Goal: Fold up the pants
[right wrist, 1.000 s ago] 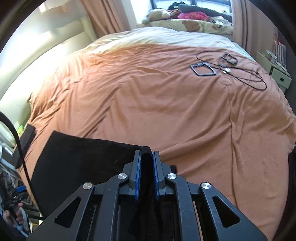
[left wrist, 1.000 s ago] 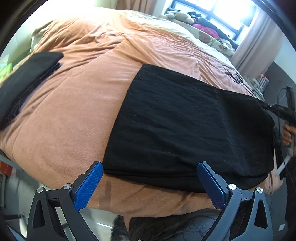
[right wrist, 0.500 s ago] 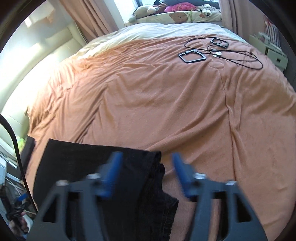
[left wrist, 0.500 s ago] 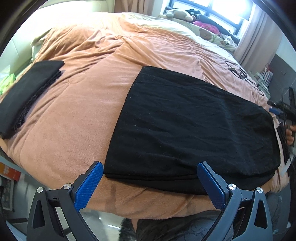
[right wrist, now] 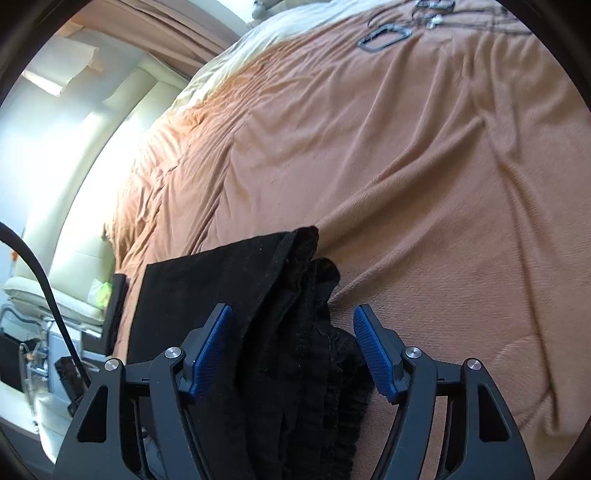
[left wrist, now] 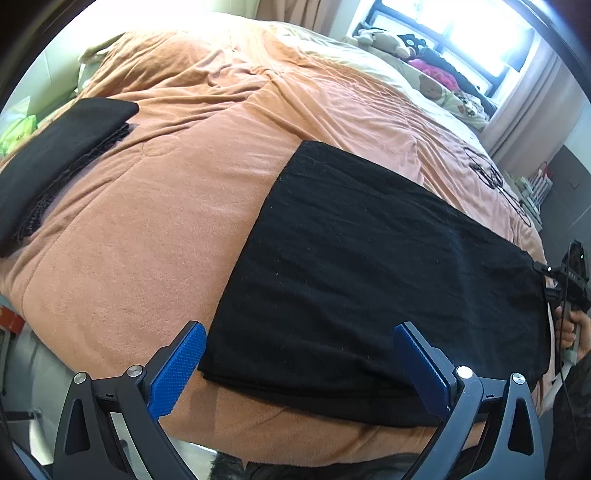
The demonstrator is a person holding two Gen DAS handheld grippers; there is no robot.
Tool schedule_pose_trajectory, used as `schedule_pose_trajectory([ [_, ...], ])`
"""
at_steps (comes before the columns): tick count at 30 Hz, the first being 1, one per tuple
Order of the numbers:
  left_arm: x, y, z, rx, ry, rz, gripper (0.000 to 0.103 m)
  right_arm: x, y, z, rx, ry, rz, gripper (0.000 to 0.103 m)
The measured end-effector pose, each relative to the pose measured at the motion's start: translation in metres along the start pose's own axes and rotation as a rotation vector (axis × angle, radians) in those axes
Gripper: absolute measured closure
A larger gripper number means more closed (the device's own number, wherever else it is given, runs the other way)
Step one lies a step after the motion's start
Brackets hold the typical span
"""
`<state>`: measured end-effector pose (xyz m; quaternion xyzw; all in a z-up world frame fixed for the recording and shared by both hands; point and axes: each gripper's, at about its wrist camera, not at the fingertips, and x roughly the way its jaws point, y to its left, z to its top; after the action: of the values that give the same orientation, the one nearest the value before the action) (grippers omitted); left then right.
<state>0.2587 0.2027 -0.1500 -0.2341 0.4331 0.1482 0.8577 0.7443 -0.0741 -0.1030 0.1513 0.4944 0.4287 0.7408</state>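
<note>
Lying flat on the orange blanket, the black pants are folded into a broad rectangle near the bed's near edge, slightly to the right. The left gripper hangs over the near edge of the pants with its jaws spread wide, one blue pad at the cloth's near left corner and the other over its near right part; it holds nothing. At the far right, the right gripper shows in its own view with jaws apart on either side of the bunched, layered end of the pants, not clamping it. A second folded black garment lies well apart at the far left of the blanket. Black cables and a small frame-like object rest on the far side of the bed. Stuffed toys sit by the window.
</note>
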Motion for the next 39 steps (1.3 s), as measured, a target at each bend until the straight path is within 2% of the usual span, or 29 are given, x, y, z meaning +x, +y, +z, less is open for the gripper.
schedule_pose_trajectory([
  [5,0.002,-0.004,0.004,-0.006,0.002,0.005,0.001,0.023,-0.021,0.015,0.036,0.060,0.091,0.036],
  [8,0.004,-0.004,0.004,-0.007,0.010,0.007,0.001,0.041,-0.040,0.028,0.072,0.126,0.182,0.036],
  [9,0.004,-0.004,0.005,-0.007,0.013,0.010,0.001,0.043,-0.045,0.031,0.076,0.131,0.183,0.039],
  [10,0.005,-0.004,0.005,-0.008,0.015,0.012,0.001,0.042,-0.050,0.034,0.074,0.123,0.185,0.046],
  [11,0.005,-0.004,0.005,-0.011,0.016,0.012,0.001,0.040,-0.052,0.038,0.065,0.121,0.203,0.064],
  [14,0.005,-0.003,0.006,-0.013,0.016,0.016,0.001,0.026,-0.049,0.040,-0.002,0.082,0.206,0.081],
  [19,0.006,-0.001,0.006,-0.020,0.018,0.011,0.001,-0.007,-0.032,0.034,-0.128,0.004,0.146,0.086],
  [21,0.005,0.000,0.006,-0.021,0.017,0.005,0.001,-0.020,-0.030,0.034,-0.149,-0.028,0.094,0.088],
  [27,0.005,0.003,0.004,-0.023,0.015,-0.006,0.001,-0.035,-0.044,0.030,-0.113,-0.078,-0.023,0.088],
  [31,0.008,0.004,0.005,-0.032,0.023,-0.011,0.001,-0.023,-0.059,0.030,-0.061,-0.051,-0.082,0.087],
  [32,0.008,0.004,0.005,-0.030,0.024,-0.014,0.001,-0.020,-0.069,0.031,-0.031,-0.024,-0.095,0.085],
  [33,0.008,0.004,0.006,-0.028,0.025,-0.016,0.001,-0.018,-0.072,0.030,-0.002,-0.010,-0.092,0.078],
  [34,0.008,0.003,0.007,-0.025,0.024,-0.017,0.001,-0.018,-0.074,0.029,0.029,-0.003,-0.091,0.075],
  [36,0.007,0.003,0.008,-0.018,0.020,-0.025,0.001,-0.030,-0.080,0.023,0.056,-0.014,-0.099,0.063],
  [38,0.007,0.003,0.008,-0.015,0.019,-0.029,0.001,-0.043,-0.077,0.015,0.065,-0.036,-0.092,0.055],
  [39,0.008,0.004,0.008,-0.015,0.020,-0.032,0.001,-0.053,-0.075,0.007,0.069,-0.048,-0.080,0.055],
])
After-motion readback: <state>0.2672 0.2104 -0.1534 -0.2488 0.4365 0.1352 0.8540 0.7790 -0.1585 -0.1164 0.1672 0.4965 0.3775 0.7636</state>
